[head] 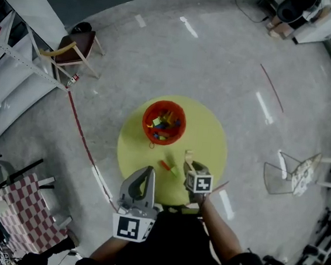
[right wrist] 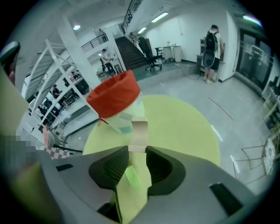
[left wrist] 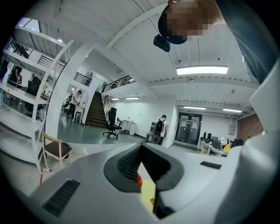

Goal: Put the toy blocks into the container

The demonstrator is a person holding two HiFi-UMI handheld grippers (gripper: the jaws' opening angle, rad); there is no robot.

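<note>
A red basket with several coloured blocks in it stands on the round yellow-green table. In the right gripper view the basket is ahead and to the left. My right gripper is shut on a tan wooden block, which stands upright between the pads just above the table. An orange block and a green block lie on the table left of it. The green block shows below the jaws. My left gripper is at the table's near edge, shut and empty.
A wooden chair stands far left on the grey floor. A checked-cloth seat is at lower left and a wire rack at right. A person stands far off by the doors.
</note>
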